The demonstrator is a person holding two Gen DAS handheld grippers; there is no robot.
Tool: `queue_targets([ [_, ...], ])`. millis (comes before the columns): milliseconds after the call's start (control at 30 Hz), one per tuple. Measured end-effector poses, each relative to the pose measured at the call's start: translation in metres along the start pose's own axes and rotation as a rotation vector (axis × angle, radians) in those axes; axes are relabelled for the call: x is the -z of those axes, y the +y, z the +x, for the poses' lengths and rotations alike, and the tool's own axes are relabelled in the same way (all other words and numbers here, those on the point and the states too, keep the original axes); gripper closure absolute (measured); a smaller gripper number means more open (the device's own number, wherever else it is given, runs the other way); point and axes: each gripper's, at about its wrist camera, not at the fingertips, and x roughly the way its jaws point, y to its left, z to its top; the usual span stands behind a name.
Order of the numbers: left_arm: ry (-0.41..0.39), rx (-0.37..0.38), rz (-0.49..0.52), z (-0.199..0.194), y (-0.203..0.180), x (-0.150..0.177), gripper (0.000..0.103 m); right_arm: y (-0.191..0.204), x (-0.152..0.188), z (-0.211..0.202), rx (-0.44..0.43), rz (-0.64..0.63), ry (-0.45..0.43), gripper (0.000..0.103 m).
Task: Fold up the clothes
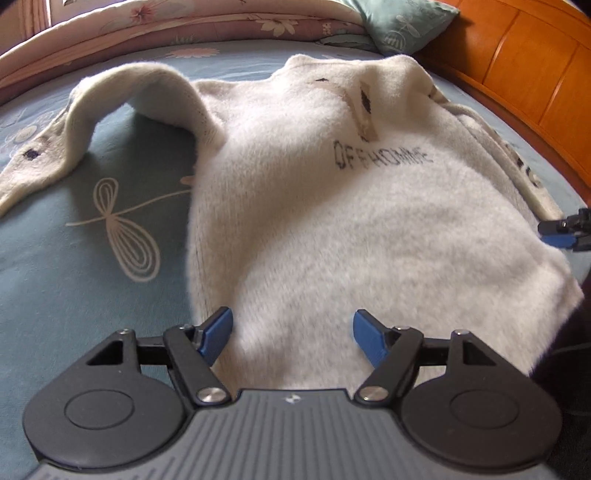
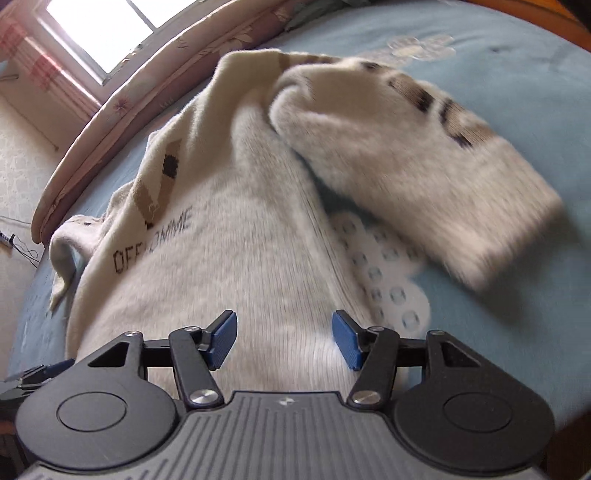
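I see the cream fuzzy knit sweater [image 1: 314, 206] lying flat on the blue patterned bedsheet [image 1: 74, 258], collar far from me, hem nearest. Behind it lie a folded floral quilt [image 1: 184, 22] and a green pillow [image 1: 402, 26].

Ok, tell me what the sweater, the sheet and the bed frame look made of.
Sweater: fuzzy cream knit, likely wool or acrylic; ribbed rows and nap show.
Sheet: matte blue woven cloth, probably cotton, with printed motifs.
Bed frame: orange-brown wood, glossy varnish by its sheen.
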Motion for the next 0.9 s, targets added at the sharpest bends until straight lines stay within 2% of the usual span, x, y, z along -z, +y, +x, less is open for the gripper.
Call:
queue_targets([
  [67,-0.003,-0.020,0.046,-0.010,-0.013,-0.002,0.031,0.008,0.005,-0.013,0.026,-0.013,-0.016,0.030],
  [167,-0.055,0.071,0.098,-0.019,-0.038,-0.007,0.027,0.031,0.005,-0.025,-0.029,-0.066,-0.061,0.023],
  [233,-0.059,0.140,0.119,-0.017,-0.054,-0.007,0.024,0.045,0.006,-0.016,-0.117,-0.083,-0.024,0.021],
  [300,-0.027,0.167,0.120,-0.009,-0.063,-0.002,0.024,0.058,0.014,-0.003,-0.135,-0.100,0.030,0.021],
  [367,0.021,0.170,0.107,0.000,-0.067,0.006,0.024,0.064,0.025,0.007,-0.103,-0.117,0.080,0.021],
  [467,0.030,0.114,0.080,-0.002,-0.049,0.023,0.024,0.050,0.037,0.005,-0.071,-0.113,0.092,0.021],
  [500,0.028,0.075,0.071,-0.004,-0.042,0.025,0.024,0.039,0.039,-0.001,-0.076,-0.094,0.074,0.021],
  [567,0.025,0.003,0.052,-0.010,-0.027,0.027,0.024,0.020,0.036,-0.011,-0.028,-0.055,0.044,0.022],
  [633,0.029,-0.030,0.011,-0.013,-0.020,0.021,0.025,0.006,0.030,-0.017,-0.058,-0.001,0.028,0.021],
  [700,-0.005,0.020,-0.005,-0.018,-0.027,0.013,0.025,0.014,0.024,-0.019,-0.073,0.008,0.002,0.021],
  [800,-0.060,0.135,0.021,-0.017,-0.045,0.002,0.024,0.048,0.023,-0.012,-0.156,-0.107,-0.006,0.021],
  [900,-0.059,0.224,0.040,0.001,-0.061,-0.007,0.023,0.085,0.028,0.009,-0.203,-0.244,0.018,0.021],
])
